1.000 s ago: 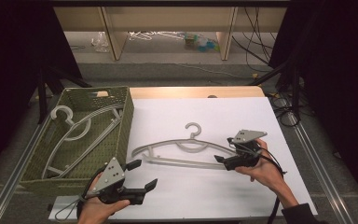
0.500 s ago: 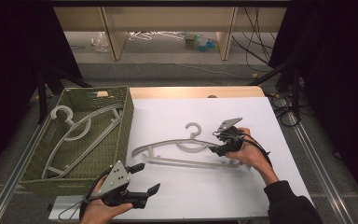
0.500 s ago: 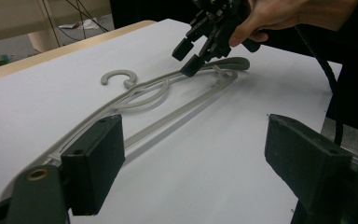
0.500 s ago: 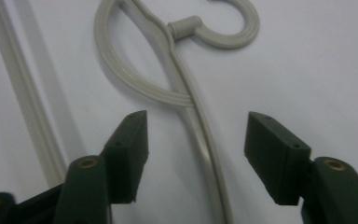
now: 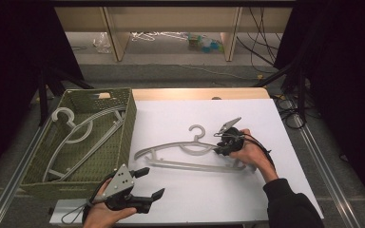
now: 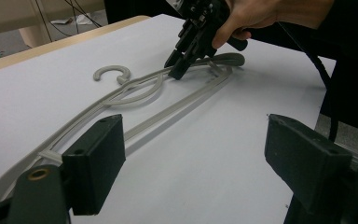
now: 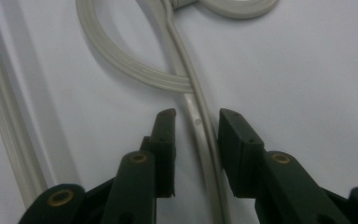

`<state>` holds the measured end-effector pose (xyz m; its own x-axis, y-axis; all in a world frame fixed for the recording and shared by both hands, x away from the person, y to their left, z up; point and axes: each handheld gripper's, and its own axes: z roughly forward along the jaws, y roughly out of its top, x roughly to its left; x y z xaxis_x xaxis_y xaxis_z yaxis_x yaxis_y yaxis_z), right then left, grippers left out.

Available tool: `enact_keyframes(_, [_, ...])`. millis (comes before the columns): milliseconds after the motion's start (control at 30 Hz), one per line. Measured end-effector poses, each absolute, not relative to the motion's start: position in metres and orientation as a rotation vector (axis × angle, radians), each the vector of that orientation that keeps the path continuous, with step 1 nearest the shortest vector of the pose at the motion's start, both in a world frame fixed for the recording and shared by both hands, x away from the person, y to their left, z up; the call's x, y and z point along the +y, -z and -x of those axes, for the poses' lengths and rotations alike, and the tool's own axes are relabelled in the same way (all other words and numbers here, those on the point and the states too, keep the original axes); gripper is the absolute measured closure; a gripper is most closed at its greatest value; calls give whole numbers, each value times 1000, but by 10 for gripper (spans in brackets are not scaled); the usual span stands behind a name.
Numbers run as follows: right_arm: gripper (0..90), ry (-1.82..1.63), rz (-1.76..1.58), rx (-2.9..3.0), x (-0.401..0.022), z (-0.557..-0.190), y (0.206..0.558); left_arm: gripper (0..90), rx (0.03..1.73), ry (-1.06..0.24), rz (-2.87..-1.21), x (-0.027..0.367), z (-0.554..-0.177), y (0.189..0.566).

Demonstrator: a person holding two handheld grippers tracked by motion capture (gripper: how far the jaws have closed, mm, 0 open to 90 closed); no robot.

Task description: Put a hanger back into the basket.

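Observation:
A grey plastic hanger (image 5: 190, 154) lies flat on the white table sheet (image 5: 275, 128), hook toward the far side. My right gripper (image 5: 220, 150) points down at the hanger's upper arm, just right of the hook. In the right gripper view its jaws straddle that arm (image 7: 198, 128). They have just been closing, and a thin gap still shows on each side. From the left gripper view the right gripper (image 6: 177, 69) touches down on the hanger (image 6: 135, 93). My left gripper (image 5: 151, 183) rests open and holds nothing at the table's front left.
A green woven basket (image 5: 129, 124) stands at the table's left and holds several grey hangers (image 5: 76, 128). Wooden shelving with clutter stands beyond the table. Cables hang at the far right. A metal rail runs along each side.
The right hand has moved left along the hanger and come down onto its upper arm, with the jaws narrowing around it. The left gripper has stayed put.

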<state>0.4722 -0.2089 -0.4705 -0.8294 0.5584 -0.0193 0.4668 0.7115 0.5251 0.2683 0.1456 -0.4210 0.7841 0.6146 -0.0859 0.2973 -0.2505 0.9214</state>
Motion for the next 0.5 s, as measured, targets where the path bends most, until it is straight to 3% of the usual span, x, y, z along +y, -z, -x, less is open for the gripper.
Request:
enact_keyframes(200, [747, -751, -862, 2746, -208, -475, 469, 212, 701, -348, -1834, 146, -269, 421])
enact_keyframes(500, [769, -707, -759, 2786, -205, -476, 468, 220, 695, -356, -1849, 147, -271, 421])
